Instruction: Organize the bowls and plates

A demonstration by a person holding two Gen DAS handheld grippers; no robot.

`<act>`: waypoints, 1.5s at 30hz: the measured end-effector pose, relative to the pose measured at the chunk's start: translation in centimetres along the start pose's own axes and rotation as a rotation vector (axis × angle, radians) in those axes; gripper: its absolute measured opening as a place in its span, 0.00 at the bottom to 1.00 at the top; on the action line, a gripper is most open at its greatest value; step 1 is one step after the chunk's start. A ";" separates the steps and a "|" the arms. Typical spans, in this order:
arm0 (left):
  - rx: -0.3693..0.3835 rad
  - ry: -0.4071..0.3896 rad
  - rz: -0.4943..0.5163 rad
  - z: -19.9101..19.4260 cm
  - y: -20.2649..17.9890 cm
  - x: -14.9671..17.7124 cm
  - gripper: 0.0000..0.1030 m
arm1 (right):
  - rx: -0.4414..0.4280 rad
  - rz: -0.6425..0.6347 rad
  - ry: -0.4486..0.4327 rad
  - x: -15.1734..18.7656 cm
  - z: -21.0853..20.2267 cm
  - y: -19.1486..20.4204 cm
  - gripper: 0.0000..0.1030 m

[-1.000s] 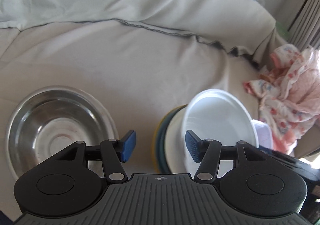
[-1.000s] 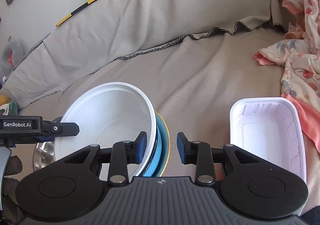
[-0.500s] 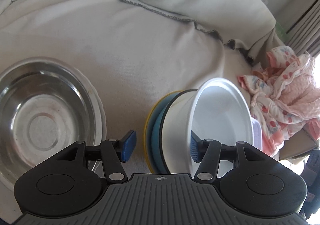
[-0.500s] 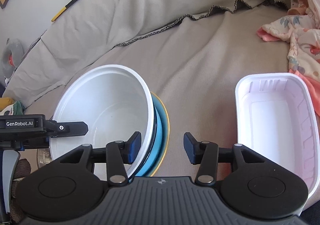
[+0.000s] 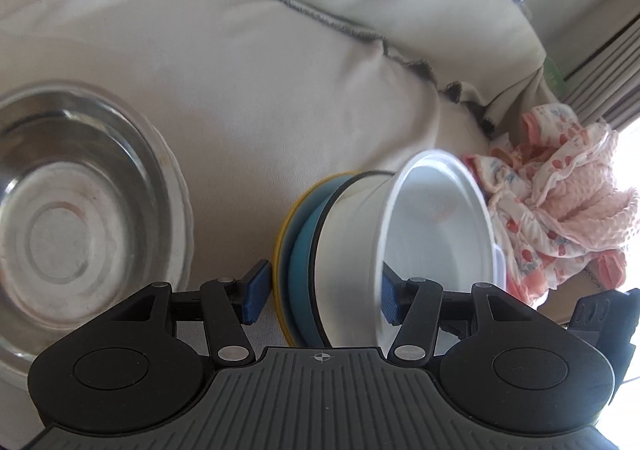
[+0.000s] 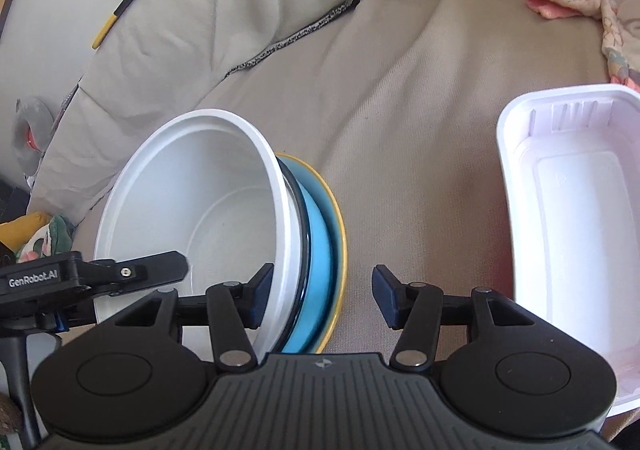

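Sofa seat (image 5: pixel 260 98): covered in a pale beige cloth with a frayed dark seam where it meets the backrest; it carries all the dishes
Pink cloth (image 5: pixel 560 210): crumpled floral fabric bunched at the seat's right end, by the backrest corner
Steel bowl (image 5: pixel 72 226): lies upright toward the seat's left side, well apart from the other dishes
White tray (image 6: pixel 572 234): rectangular plastic, upright and open, on the seat to the right of the stacked dishes, apart from them
White bowl (image 6: pixel 192 210): tipped on its side, mouth facing the seat's right end in the left wrist view, nested against a dark-rimmed white dish, a blue plate (image 6: pixel 320 250) and a yellow-edged plate (image 6: pixel 340 234); the whole stack stands on edge in the middle of the seat
Left hand-held gripper (image 5: pixel 320 296): blue pads straddle the upended stack, one just outside the yellow-edged plate, the other inside the white bowl's mouth; it looks to be gripping the stack, though contact at the inner pad is blurred
Right hand-held gripper (image 6: pixel 320 300): jaws have just been opening and stand apart; the stack's edge sits between them, the left pad by the bowl's wall, the right pad clear of the plates over bare seat
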State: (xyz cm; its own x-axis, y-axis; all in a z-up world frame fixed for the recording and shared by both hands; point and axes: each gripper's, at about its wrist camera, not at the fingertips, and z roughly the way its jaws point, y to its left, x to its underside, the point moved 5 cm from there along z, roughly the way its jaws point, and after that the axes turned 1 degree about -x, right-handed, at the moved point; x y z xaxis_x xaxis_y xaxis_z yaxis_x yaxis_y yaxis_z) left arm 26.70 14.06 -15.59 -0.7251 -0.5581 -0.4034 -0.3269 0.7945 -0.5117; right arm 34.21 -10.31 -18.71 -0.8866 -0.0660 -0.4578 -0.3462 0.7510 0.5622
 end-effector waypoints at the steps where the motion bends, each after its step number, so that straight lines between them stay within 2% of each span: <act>1: 0.016 -0.019 0.004 -1.1 0.1 -0.3 0.57 | 0.018 -0.015 -0.032 -0.1 -0.7 0.1 0.51; 4: 0.049 -0.105 0.000 -5.2 1.3 -1.1 0.57 | 0.083 -0.101 -0.162 -0.9 -3.7 1.3 0.51; 6: 0.028 -0.205 -0.029 -8.6 3.2 -1.8 0.57 | 0.122 -0.161 -0.264 -1.5 -6.1 2.6 0.51; 8: -0.030 -0.308 -0.071 -11.6 5.7 -2.3 0.57 | 0.129 -0.211 -0.340 -1.8 -8.0 4.0 0.51; 9: -0.084 -0.354 -0.106 -12.8 7.4 -2.5 0.57 | 0.113 -0.225 -0.359 -1.8 -8.7 4.7 0.51; 11: -0.194 -0.391 -0.189 -14.3 11.0 -2.3 0.57 | 0.038 -0.239 -0.367 -1.6 -9.6 6.3 0.51; 13: -0.277 -0.391 -0.268 -15.0 14.4 -1.6 0.57 | -0.055 -0.258 -0.351 -1.1 -9.9 8.4 0.51; 14: -0.296 -0.387 -0.294 -15.1 15.7 -1.3 0.57 | -0.102 -0.272 -0.336 -0.8 -10.1 9.5 0.51; 16: -0.307 -0.355 -0.315 -14.5 17.5 -0.7 0.57 | -0.183 -0.308 -0.274 0.2 -9.6 12.2 0.53; 18: -0.286 -0.320 -0.329 -13.6 18.6 -0.3 0.57 | -0.227 -0.338 -0.175 1.7 -7.9 15.0 0.53; 21: -0.228 -0.290 -0.336 -12.3 19.0 0.2 0.57 | -0.201 -0.390 -0.056 4.3 -5.0 18.0 0.53; 23: -0.230 -0.271 -0.315 -11.3 19.1 0.0 0.57 | -0.174 -0.420 -0.034 6.1 -3.8 19.2 0.53; 26: -0.255 -0.253 -0.323 -10.0 20.1 0.3 0.57 | -0.128 -0.399 -0.037 8.3 -1.8 19.9 0.53; 30: -0.168 -0.218 -0.340 -8.2 20.6 0.3 0.56 | -0.075 -0.383 0.016 10.3 1.2 19.7 0.53; 32: -0.121 -0.198 -0.341 -7.4 20.3 0.4 0.44 | -0.084 -0.364 0.034 10.8 2.6 19.4 0.53; 34: -0.123 -0.187 -0.337 -6.8 20.1 0.2 0.43 | -0.097 -0.337 0.050 10.8 4.3 18.9 0.53; 36: -0.129 -0.181 -0.330 -6.7 20.1 0.0 0.42 | -0.152 -0.256 0.058 10.1 5.3 18.4 0.53; 39: -0.131 -0.180 -0.320 -6.5 19.9 -0.3 0.43 | -0.158 -0.179 0.061 9.1 6.2 17.9 0.55; 42: -0.121 -0.177 -0.300 -6.2 19.5 -0.9 0.45 | -0.164 -0.182 0.046 8.9 6.2 17.6 0.54; 45: -0.132 -0.176 -0.273 -5.8 18.8 -1.4 0.49 | -0.129 -0.226 -0.011 9.3 5.4 17.6 0.52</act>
State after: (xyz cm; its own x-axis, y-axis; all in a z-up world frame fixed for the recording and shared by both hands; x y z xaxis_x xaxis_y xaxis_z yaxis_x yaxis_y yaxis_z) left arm 17.99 31.16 -20.24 -0.4886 -0.7777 -0.3956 -0.5781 0.6281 -0.5208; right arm 21.51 5.84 -16.76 -0.7792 -0.2145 -0.5889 -0.5718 0.6282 0.5277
